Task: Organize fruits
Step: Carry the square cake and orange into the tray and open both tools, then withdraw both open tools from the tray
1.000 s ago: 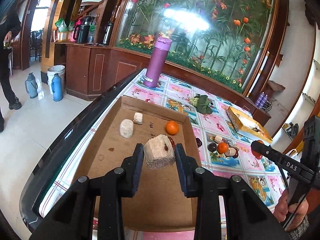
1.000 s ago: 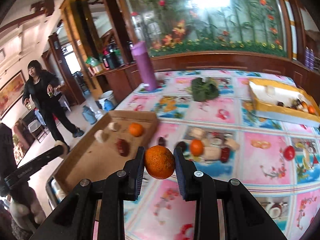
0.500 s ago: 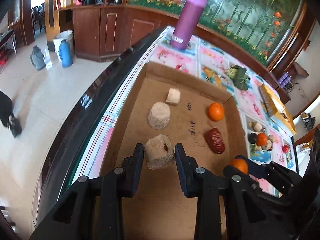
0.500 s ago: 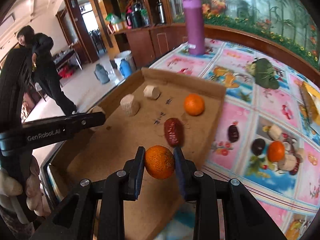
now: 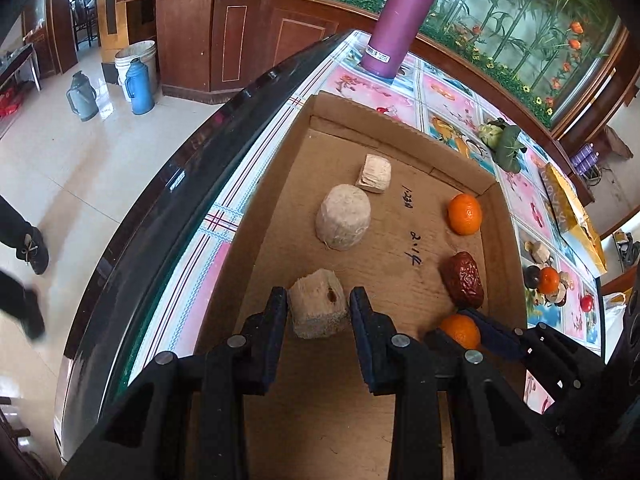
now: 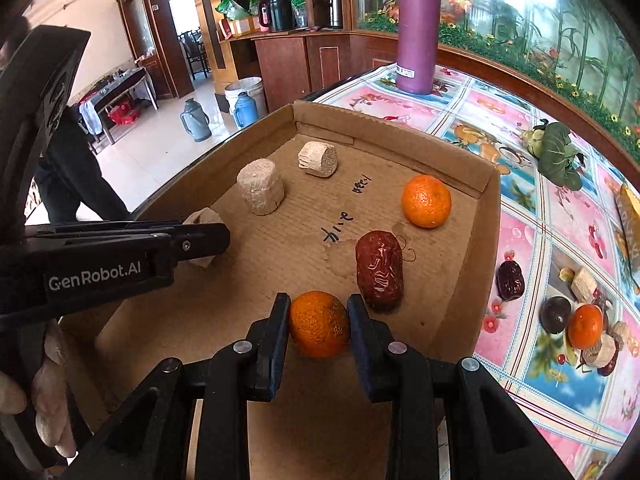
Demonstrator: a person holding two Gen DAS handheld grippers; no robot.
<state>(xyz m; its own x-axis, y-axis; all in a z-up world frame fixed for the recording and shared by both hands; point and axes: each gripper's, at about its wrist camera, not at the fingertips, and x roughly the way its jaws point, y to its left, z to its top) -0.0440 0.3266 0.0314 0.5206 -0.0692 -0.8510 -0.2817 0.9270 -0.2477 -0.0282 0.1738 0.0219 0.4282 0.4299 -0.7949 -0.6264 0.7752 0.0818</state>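
A: Report readable markings, largest item first.

B: Surface: fruit-print cloth, no readable text. Cardboard tray: handwritten marks on its floor, illegible. Purple flask: white label, too small to read. Left claw: arm printed "GenRobot.AI".

A: Claw pose and state?

B: Left claw reaches in level from the tray's left side, clamped on a beige chunk. Right claw is low over the tray's near end, closed on a tangerine, just beside a red date.
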